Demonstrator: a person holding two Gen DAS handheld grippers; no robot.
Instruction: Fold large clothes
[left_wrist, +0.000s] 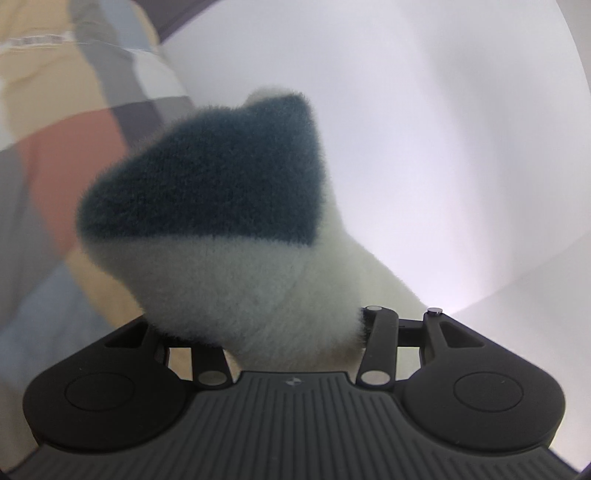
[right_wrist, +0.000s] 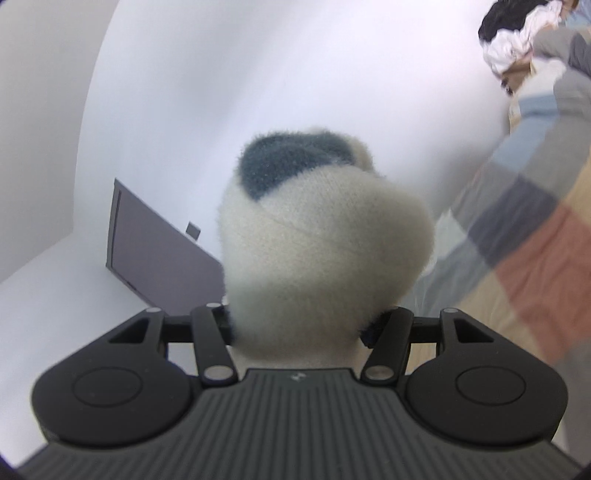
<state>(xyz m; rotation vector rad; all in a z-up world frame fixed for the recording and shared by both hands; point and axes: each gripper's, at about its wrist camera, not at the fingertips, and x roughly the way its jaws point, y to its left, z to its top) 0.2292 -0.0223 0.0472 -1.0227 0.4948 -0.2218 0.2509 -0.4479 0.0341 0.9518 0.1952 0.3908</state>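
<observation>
Garment: a fuzzy cream and dark teal knit (left_wrist: 236, 236), bunched thick in front of each wrist camera and filling the middle of both views.
Left gripper (left_wrist: 291, 332): the fabric rises straight out of the gap between its jaws; the jaws are pinching a thick fold of it, though the pads themselves are buried in the pile.
Right gripper (right_wrist: 299, 328): the same knit (right_wrist: 325, 236) bulges from between its jaws, which are clamped on a rounded cream wad with a teal patch on top.
Where the garment is: held up off any surface at both grippers, with a pale wall behind it in both views.
Bed cover (left_wrist: 48, 155): a patchwork of tan, grey, rust and pale blue squares, blurred, at the left edge of the left view and along the right edge of the right view (right_wrist: 535, 236).
Clothes pile (right_wrist: 517, 33): black and white items heaped at the top right of the right view, on the far part of the bed cover, probably more laundry.
Dark panel (right_wrist: 155, 243): a flat grey-purple rectangle low on the wall, left of the garment in the right view.
</observation>
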